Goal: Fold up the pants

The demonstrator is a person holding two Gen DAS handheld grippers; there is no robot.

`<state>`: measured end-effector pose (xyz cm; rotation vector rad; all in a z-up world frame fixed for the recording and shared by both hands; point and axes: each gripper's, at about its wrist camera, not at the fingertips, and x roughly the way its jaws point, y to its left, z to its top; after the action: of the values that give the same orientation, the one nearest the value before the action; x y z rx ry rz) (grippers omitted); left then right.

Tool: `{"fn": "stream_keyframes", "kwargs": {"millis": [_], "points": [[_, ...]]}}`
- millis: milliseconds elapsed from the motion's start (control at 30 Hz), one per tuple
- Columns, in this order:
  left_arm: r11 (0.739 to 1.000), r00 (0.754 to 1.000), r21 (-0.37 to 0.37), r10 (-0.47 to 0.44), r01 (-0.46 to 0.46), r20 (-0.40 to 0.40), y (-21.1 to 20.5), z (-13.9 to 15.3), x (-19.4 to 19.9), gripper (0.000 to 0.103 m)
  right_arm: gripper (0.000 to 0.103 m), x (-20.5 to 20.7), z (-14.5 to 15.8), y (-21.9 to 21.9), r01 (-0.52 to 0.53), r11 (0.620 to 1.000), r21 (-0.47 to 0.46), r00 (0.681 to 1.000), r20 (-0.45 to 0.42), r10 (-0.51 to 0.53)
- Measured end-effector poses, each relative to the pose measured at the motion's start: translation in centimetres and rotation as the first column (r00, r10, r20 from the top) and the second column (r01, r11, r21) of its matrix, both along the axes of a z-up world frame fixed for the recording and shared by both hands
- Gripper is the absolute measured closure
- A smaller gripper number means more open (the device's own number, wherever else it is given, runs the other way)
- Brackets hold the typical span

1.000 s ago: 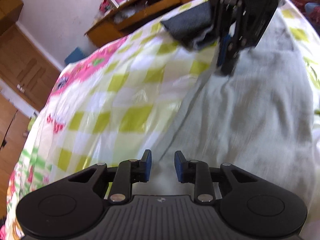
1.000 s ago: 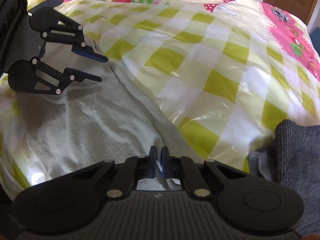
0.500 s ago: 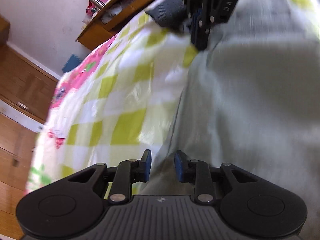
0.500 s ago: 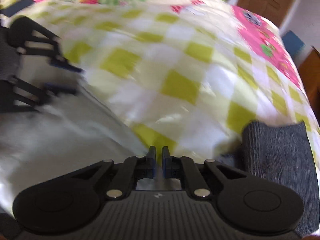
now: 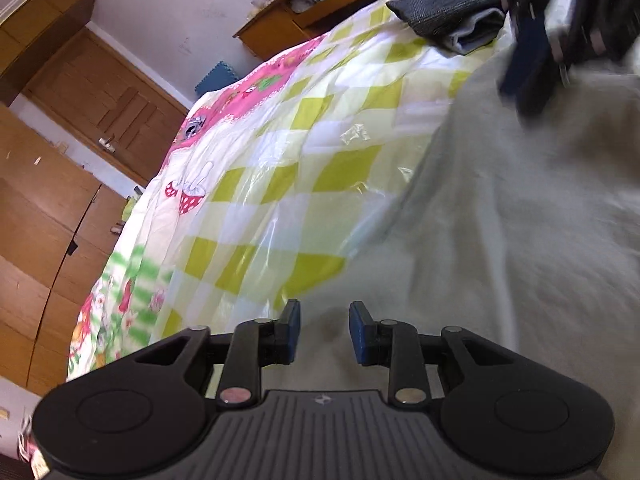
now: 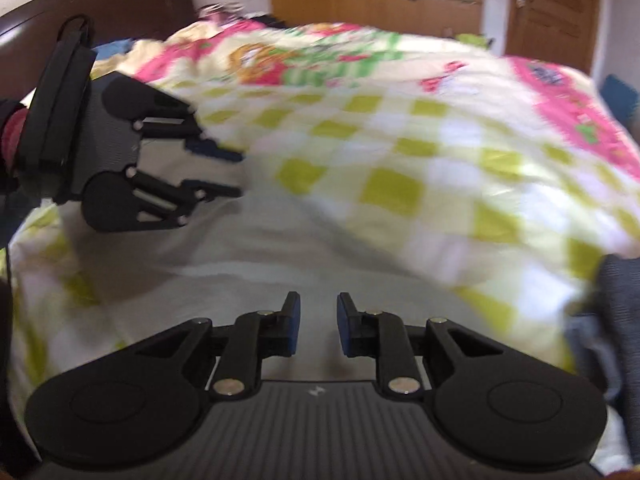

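Observation:
Pale grey pants [image 5: 500,216] lie spread on a checked bedspread; they also show in the right wrist view [image 6: 256,256]. My left gripper [image 5: 324,332] is open and empty just above the pants' near edge. It also shows in the right wrist view [image 6: 236,174] at the left, open over the cloth. My right gripper [image 6: 318,324] is open and empty above the pants. It appears blurred at the top right of the left wrist view [image 5: 532,64], over the far end of the pants.
A folded dark grey garment [image 5: 452,4] lies at the far end of the bed, also at the right edge of the right wrist view [image 6: 618,304]. The yellow-green checked bedspread [image 5: 288,168] stretches left. A wooden desk [image 5: 320,12] and wooden doors [image 5: 100,96] stand beyond the bed.
My right gripper was shut on the pants' edge and has opened, letting the cloth go, and has risen. My left gripper stayed open and shifted over the pants.

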<state>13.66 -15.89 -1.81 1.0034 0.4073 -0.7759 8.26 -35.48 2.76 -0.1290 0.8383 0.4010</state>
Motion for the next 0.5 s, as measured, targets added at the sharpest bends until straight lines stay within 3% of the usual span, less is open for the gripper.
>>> {"fn": "stream_keyframes", "kwargs": {"millis": [67,167,267,300,367,500], "points": [[1.0,1.0,0.013,0.011,-0.011,0.002,0.9,-0.6,-0.7,0.056,0.077,-0.2,-1.4,1.5,-0.026,0.997,-0.073,0.999,-0.024,0.024],[0.995,0.997,0.075,0.06,-0.064,0.043,1.4,-2.7,1.4,0.054,0.078,0.3,-3.3,1.3,-0.013,0.992,-0.126,0.997,-0.072,0.004],[0.982,0.983,0.062,0.178,-0.181,0.046,2.9,-3.7,5.4,0.052,0.08,0.7,-2.5,0.3,0.053,0.99,-0.132,0.992,-0.104,-0.067],[0.976,0.977,0.05,0.209,-0.211,0.052,3.5,-3.4,6.0,0.052,0.073,0.7,-1.7,0.3,0.075,0.987,-0.14,0.99,-0.106,-0.09],[0.968,0.967,0.034,0.244,-0.247,0.075,5.0,-2.8,6.1,0.053,0.073,0.6,0.1,0.7,0.074,0.992,-0.1,0.993,-0.082,-0.082],[0.958,0.955,-0.036,0.285,-0.283,0.076,8.4,-2.4,3.8,0.052,0.069,4.0,1.9,2.3,0.036,0.996,0.087,0.998,-0.051,-0.032]]}}
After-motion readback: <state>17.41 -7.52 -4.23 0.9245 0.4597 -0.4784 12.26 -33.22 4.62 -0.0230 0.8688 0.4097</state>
